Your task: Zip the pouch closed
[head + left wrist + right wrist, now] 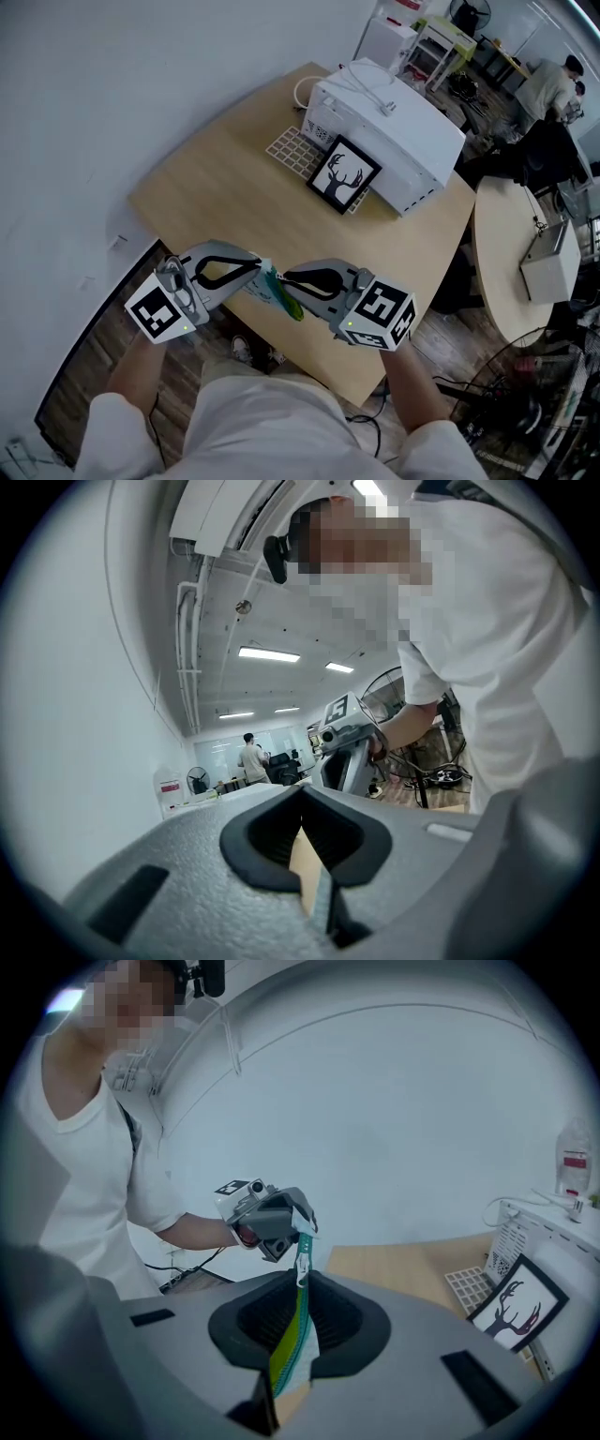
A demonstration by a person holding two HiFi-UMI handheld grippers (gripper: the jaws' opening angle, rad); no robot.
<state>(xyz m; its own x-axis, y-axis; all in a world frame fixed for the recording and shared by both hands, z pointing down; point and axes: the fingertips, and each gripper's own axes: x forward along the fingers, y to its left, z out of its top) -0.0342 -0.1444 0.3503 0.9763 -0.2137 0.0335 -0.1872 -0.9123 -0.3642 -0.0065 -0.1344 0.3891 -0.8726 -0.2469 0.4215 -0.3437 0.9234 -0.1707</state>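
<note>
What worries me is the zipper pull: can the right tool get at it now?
Probably not without letting go: the right tool is shut on the pouch, with the zipper pull just past its tips, toward the left tool.

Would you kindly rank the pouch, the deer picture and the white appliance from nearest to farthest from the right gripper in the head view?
1. pouch, held in the right gripper itself.
2. deer picture, further ahead, in front of the appliance.
3. white appliance, directly behind the picture, farthest back.
</note>
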